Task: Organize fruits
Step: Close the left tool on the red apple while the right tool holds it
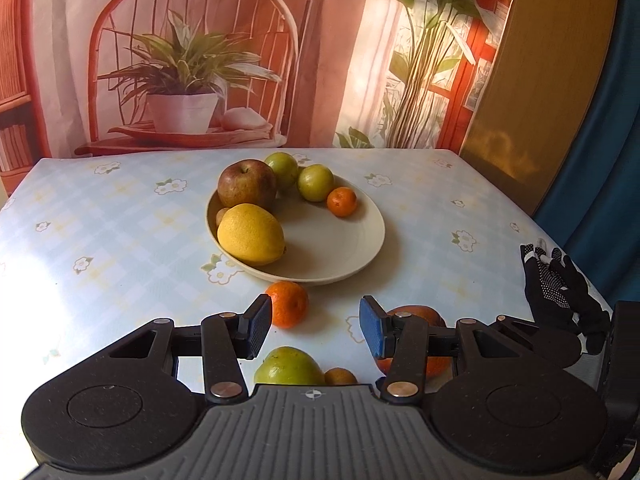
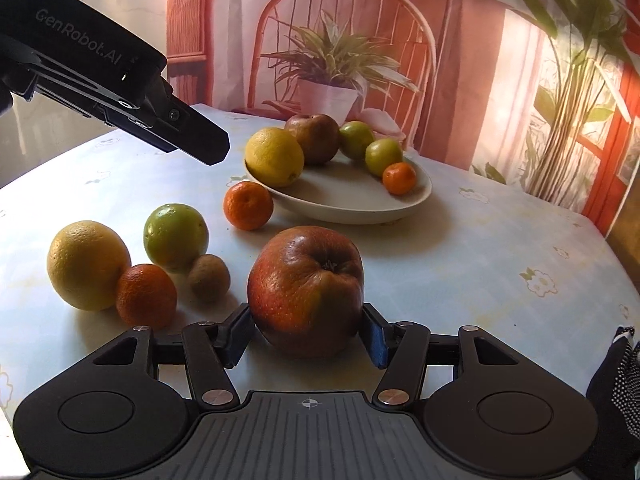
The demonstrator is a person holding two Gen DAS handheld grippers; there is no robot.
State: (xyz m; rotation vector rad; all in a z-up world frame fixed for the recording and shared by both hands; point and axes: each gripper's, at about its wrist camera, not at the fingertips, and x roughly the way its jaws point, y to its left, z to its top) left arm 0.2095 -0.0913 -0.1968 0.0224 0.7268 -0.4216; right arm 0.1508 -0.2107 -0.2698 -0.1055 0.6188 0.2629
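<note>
Fruit is split between a beige plate point(image 2: 416, 196) and the bare surface point(image 2: 500, 248). On the plate are seen a lemon point(image 2: 274, 157), a brown-red apple point(image 2: 316, 138), two green fruits point(image 2: 356, 139) point(image 2: 383, 156) and a small mandarin point(image 2: 399, 178). A larger mandarin point(image 2: 248, 205) sits just beside the plate rim. Right tool point(image 2: 308, 332) is positioned with pads spread either side of a big red apple point(image 2: 306, 288) resting on the surface; contact cannot be confirmed. To its left are grouped an orange point(image 2: 88, 265), another mandarin point(image 2: 146, 295), a green fruit point(image 2: 176, 237) and a kiwi point(image 2: 209, 277). Left tool point(image 1: 314, 326) is held above the surface, fingers apart, nothing between them.
</note>
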